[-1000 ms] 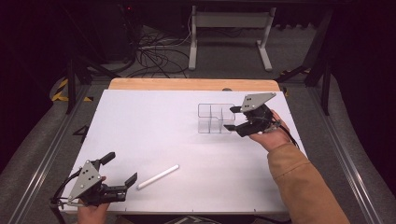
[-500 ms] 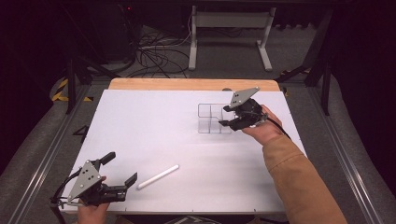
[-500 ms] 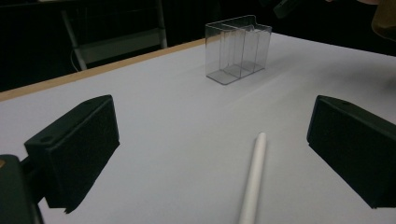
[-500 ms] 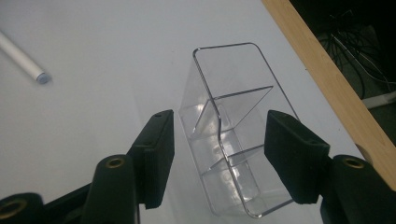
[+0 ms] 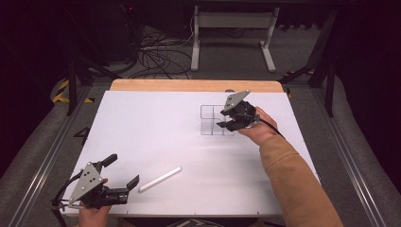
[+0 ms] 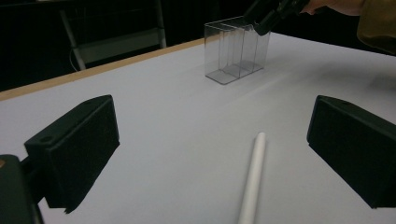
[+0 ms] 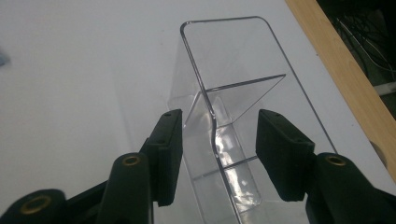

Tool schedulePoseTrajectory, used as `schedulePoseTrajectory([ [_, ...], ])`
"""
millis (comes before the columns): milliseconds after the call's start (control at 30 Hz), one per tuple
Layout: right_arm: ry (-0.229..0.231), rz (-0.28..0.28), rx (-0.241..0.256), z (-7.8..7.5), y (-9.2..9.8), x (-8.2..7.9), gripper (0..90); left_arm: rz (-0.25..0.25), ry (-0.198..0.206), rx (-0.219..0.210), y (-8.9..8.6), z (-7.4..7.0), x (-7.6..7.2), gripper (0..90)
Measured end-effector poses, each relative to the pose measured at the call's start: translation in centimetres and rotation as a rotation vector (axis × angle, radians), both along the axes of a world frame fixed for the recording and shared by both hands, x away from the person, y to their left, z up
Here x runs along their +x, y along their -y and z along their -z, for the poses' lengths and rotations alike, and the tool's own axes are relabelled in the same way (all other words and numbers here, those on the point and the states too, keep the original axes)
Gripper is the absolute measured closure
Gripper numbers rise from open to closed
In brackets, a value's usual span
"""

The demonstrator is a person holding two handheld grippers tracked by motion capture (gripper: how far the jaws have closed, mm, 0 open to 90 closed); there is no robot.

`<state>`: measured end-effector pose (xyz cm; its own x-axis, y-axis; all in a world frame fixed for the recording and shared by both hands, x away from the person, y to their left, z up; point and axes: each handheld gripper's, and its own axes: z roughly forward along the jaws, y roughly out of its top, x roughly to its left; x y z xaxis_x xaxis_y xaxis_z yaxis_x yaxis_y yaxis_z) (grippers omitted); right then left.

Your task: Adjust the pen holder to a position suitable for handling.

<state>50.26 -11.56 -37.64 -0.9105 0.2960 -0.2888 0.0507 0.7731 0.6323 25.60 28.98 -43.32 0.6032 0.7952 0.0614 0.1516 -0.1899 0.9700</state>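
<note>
- Since the earlier frame, the right tongs (image 5: 228, 120) had slid leftward from the right edge of the clear divided box (image 5: 216, 120) to hang over its right-hand compartments, while the left tongs (image 5: 122, 172) had stayed put at the lower left of the high view.
- At the lower left of the high view, the left tongs were held by a hand (image 5: 92, 216) at the near edge of the white desk (image 5: 161, 132), their jaws spread wide and gripping nothing.
- Just right of them, a white stick (image 5: 160, 178) lay flat on the desk, slanting up toward the right, its near end close to the right jaw but apart from it.
- In the left gripper view, the stick (image 6: 252, 179) ran up from the bottom edge between the two open jaws, nearer the right one, touching neither.
- Right of centre in the high view, the clear box stood upright on the desk, near the wooden strip (image 5: 194, 85) at the far edge.
- In the right gripper view, the right tongs (image 7: 215, 140) were open, one jaw on each side of a thin wall of the box (image 7: 233, 88); whether either jaw touched it could not be told.
- At the upper right of the left gripper view, the box (image 6: 236, 49) showed with the right tongs at its top rim.
- A tan sleeve (image 5: 293, 184) ran from the right tongs to the lower right corner of the high view.
</note>
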Motion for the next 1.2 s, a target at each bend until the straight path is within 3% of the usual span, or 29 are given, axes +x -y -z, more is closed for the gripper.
schedulePoseTrajectory([
  [367,-0.01,-0.026,-0.114,1.1,-1.6,1.0,57.7,0.002,-0.004,-0.003,0.0,0.0,0.0,3.0],
  [633,-0.017,-0.027,-0.135,1.9,-2.3,1.2,62.0,0.003,-0.005,-0.002,0.0,0.1,0.0,3.0],
  [667,-0.029,-0.031,-0.158,1.9,-2.3,1.2,62.0,0.003,-0.005,-0.002,0.0,0.0,0.0,3.0],
  [733,-0.027,-0.022,-0.143,2.1,-2.5,1.2,61.9,0.003,-0.005,0.001,0.0,0.0,0.0,3.0],
  [767,-0.032,-0.034,-0.164,2.1,-2.5,1.2,61.9,0.003,-0.006,0.001,0.0,0.0,0.0,3.0],
  [867,-0.03,-0.028,-0.159,2.3,-2.7,1.1,62.3,0.004,-0.007,-0.001,0.1,0.1,0.0,3.0],
  [900,-0.029,-0.021,-0.144,2.4,-2.8,1.1,63.2,0.005,-0.006,0.001,0.0,0.1,0.0,3.0],
  [1167,-0.014,-0.058,-0.171,2.1,-2.8,1.0,74.1,0.004,-0.005,-0.002,0.0,0.0,0.0,3.0],
  [1200,-0.005,-0.043,-0.157,2.1,-2.8,0.9,74.4,0.004,-0.005,-0.001,0.0,0.0,0.0,3.0],
])
